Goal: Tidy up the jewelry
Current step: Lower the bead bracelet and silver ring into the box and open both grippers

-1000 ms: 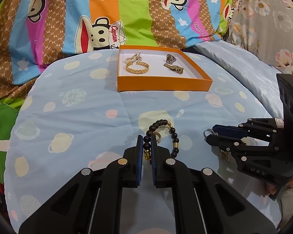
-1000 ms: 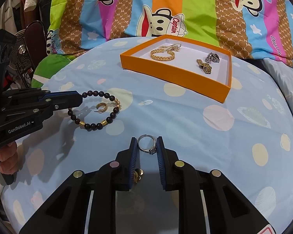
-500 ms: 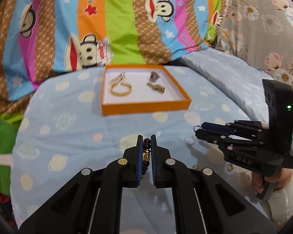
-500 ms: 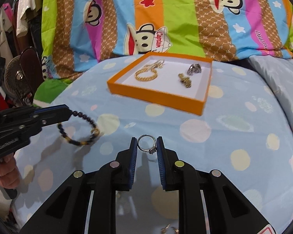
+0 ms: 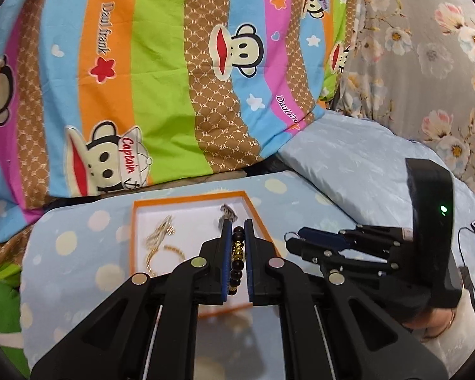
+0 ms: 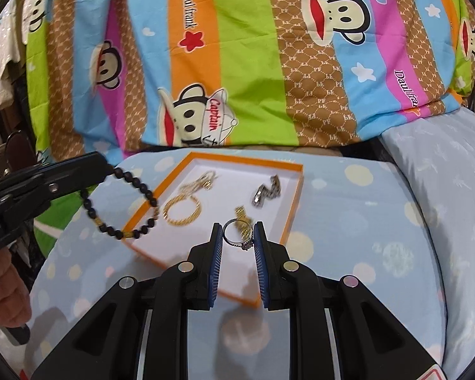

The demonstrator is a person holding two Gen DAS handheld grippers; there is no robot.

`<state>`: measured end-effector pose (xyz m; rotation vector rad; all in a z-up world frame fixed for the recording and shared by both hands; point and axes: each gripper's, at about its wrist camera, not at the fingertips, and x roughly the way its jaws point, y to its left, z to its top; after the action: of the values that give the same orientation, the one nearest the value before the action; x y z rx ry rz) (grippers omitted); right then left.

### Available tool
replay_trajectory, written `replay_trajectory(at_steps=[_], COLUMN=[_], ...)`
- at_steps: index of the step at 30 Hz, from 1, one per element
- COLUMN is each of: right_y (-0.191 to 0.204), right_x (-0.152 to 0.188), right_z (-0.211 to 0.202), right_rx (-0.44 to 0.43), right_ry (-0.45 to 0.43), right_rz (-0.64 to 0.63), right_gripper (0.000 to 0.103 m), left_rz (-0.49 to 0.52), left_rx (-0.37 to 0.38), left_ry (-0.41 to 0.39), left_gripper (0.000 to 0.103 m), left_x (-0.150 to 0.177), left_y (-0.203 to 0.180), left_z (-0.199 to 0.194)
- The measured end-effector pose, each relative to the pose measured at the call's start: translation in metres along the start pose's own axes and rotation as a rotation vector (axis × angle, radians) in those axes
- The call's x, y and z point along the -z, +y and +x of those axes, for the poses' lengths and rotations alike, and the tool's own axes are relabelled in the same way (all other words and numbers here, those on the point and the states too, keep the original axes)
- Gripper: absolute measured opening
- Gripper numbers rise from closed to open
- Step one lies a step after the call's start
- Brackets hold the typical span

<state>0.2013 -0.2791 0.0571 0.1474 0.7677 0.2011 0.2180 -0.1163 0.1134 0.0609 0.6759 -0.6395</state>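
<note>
bracelet (image 6: pixel 120 209) and ring (image 6: pixel 237 237) now over tray (image 6: pixel 296 190).

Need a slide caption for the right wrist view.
Right gripper carries a ring over the orange tray; left gripper dangles a beaded bracelet.

Left wrist: I looked forward along its fingers, close above the orange tray (image 5: pixel 136 237).
Right wrist: I faced likewise, beside it.
Shared: tray (image 6: pixel 296 196), striped quilt (image 5: pixel 161 72).
</note>
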Motion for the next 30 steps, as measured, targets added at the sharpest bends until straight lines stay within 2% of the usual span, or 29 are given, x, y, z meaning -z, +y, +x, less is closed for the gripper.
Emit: replay_trajectory(at_steps=[3,6,10,15,17,20,22,23,24,30], right_y=[-0.007,-0.011,-0.011,-0.004,0.0,0.007,0.013,0.016,0.019,0.035], right_x=[-0.008,-0.011,-0.012,-0.013,-0.013,-0.015,-0.015,-0.015,-0.015,-0.011], right_z=[0.014,0.027,0.044,0.062,0.067,0.076,0.082,0.085,0.088,0.106], right_rx=[0.005,0.001,-0.005,-0.019,-0.022,-0.034,-0.034,-0.039,-0.04,-0.031], right_ry=[0.009,0.02,0.042,0.069,0.076,0.089,0.095,0.1,0.103,0.139], right_rz=[0.005,0.011,0.001,-0.021,-0.026,-0.029,-0.04,-0.043,-0.046,-0.072], right_gripper=[0.019,0.019,0.019,0.019,0.019,0.019,0.019,0.019,0.019,0.019], left_rz=[-0.008,-0.007,-0.03,-0.031,-0.044,-0.063,-0.082,-0.088,-0.097,-0.128], left_rx=[0.014,-0.019,-0.059,-0.077,-0.065,-0.092,-0.113,-0.126,-0.155,-0.226], left_ry=[0.046,0.099,0.162,0.226,0.246,0.239,0.218,0.204,0.178,0.125], left_gripper=[0.007,0.007,0.007,0.007,0.008,0.012,0.028,0.046,0.053,0.053], left_x=[-0.014,-0.023,-0.02,-0.015,-0.015,-0.016,-0.016,-0.017,-0.017,-0.006], left_y=[0.008,0.017,0.035,0.053,0.059,0.069,0.077,0.08,0.084,0.102], left_z=[0.036,0.079,0.123,0.156,0.162,0.162,0.155,0.151,0.143,0.106])
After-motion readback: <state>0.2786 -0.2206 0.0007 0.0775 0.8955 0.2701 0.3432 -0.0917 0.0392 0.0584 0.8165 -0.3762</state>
